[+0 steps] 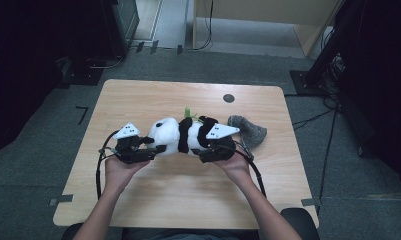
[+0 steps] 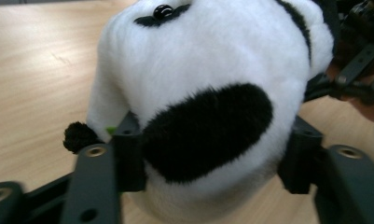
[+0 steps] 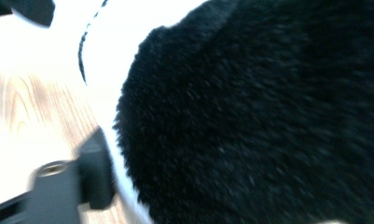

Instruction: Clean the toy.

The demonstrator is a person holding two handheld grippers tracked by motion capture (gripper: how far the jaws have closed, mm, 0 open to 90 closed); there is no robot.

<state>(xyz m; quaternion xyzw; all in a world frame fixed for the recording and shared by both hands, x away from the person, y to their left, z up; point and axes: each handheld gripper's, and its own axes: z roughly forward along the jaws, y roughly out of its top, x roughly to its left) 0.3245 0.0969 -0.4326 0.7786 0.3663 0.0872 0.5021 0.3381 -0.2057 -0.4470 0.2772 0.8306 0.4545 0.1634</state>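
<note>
the left gripper pinched the soft black-and-white plush panda at its head, jaws half-closed into the fur. the right gripper met its black end, grip unclear, so the toy hung lengthwise between both over the pale wooden table.

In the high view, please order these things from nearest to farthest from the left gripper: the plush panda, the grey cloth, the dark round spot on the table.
1. Plush panda: between the left gripper's fingers.
2. Dark round spot: far side of the table, right of centre.
3. Grey cloth: beyond the panda, at the right.

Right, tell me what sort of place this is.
Probably a lab or recording workspace: a lone wooden table on grey carpet, loose cables across the floor, and dark equipment stands at the sides.
</note>
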